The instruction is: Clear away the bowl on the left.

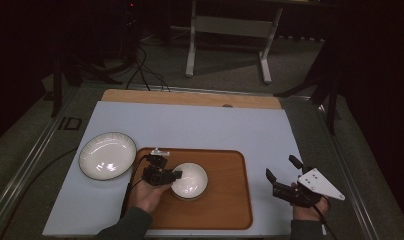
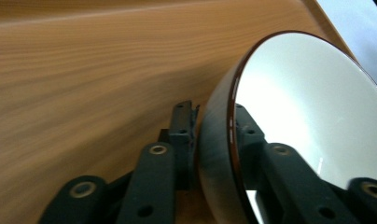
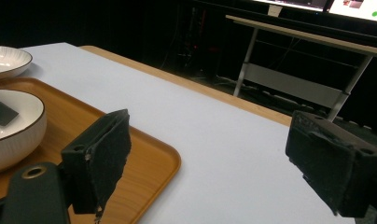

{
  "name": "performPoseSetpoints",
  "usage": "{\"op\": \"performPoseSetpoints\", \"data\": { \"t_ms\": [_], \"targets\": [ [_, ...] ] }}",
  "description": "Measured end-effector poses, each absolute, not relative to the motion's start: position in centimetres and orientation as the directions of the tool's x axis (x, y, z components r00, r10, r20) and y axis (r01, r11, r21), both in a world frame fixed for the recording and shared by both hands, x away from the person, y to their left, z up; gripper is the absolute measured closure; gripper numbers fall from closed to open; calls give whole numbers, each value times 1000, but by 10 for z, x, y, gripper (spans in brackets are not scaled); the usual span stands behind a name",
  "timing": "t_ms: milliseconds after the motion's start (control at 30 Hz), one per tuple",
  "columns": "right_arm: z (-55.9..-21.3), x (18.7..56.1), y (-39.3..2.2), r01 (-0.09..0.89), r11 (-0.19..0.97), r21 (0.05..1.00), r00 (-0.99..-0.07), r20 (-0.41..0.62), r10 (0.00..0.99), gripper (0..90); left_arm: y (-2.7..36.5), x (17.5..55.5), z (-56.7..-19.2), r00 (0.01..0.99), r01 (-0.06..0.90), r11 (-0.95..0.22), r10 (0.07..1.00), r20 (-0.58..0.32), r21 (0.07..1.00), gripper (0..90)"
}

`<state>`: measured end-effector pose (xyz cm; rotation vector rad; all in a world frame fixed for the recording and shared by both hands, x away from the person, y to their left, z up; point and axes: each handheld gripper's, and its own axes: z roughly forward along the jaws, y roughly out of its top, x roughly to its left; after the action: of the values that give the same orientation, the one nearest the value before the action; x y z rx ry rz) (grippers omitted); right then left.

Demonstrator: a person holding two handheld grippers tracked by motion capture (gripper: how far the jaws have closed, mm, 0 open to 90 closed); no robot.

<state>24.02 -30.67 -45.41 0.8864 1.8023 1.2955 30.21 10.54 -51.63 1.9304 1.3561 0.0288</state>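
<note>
From the high view we see a wooden tray [image 1: 225, 200] lying on a pale sheet [image 1: 200, 125] that covers the bench [image 1: 190, 97]. A small white bowl [image 1: 191, 181] with a dark rim sits on the tray, toward its left half. Our left tool [image 1: 172, 176] is at the bowl's left edge, and in the left gripper view its jaws are closed over the bowl's wall [image 2: 224, 154]: one jaw lies inside the white hollow, the other presses the grey outer side, with the tray's wood grain [image 2: 84, 84] beyond. Whether the bowl's base rests on the tray or is just raised, we cannot tell.

A larger white plate [image 1: 107, 155] with a ribbed rim stands on the sheet just beside the tray's left end, apart from the bowl.

Our right tool [image 1: 281, 176] hovers over the sheet to the right of the tray, well apart from the bowl. Its jaws stand wide apart with nothing between them; the right gripper view shows the tray's rounded corner [image 3: 163, 163], the bowl [image 3: 14, 130] and the plate [image 3: 7, 60] off to its left. A white-framed table [image 1: 230, 25] stands on the floor beyond the bench.
</note>
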Motion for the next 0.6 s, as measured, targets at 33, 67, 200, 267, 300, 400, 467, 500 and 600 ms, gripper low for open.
{"op": "performPoseSetpoints", "data": {
  "t_ms": [33, 67, 200, 267, 300, 400, 467, 500, 600],
  "targets": [
    [-454, 240, -307, 113, 253, 961, -492, -167, 854, 137, 106, 302, -516, 433, 794, -143, 816, -384, 591, 718],
    [-454, 240, -307, 113, 252, 961, -492, -166, 855, 137, 107, 302, -515, 430, 792, -136, 816, -386, 595, 700],
    [-454, 240, -307, 113, 252, 961, -492, -166, 854, 137, 114, 303, -510, 426, 780, -88, 800, -423, 620, 637],
    [-454, 240, -307, 113, 252, 961, -492, -166, 855, 137, 118, 303, -506, 430, 770, -73, 794, -430, 634, 615],
    [-454, 240, -307, 113, 252, 961, -492, -166, 855, 137, 120, 302, -504, 432, 763, -67, 793, -430, 643, 605],
    [-454, 240, -307, 113, 252, 961, -492, -166, 854, 137, 124, 301, -497, 439, 744, -64, 797, -414, 665, 591],
    [-454, 240, -307, 113, 253, 961, -493, -167, 854, 137, 126, 300, -491, 443, 730, -62, 801, -403, 680, 587],
    [-454, 240, -307, 112, 253, 961, -493, -167, 854, 137, 127, 299, -489, 442, 724, -59, 804, -397, 687, 577],
    [-454, 240, -307, 113, 252, 961, -492, -166, 854, 137, 131, 297, -481, 439, 703, -59, 819, -368, 708, 549]
  ]
}}
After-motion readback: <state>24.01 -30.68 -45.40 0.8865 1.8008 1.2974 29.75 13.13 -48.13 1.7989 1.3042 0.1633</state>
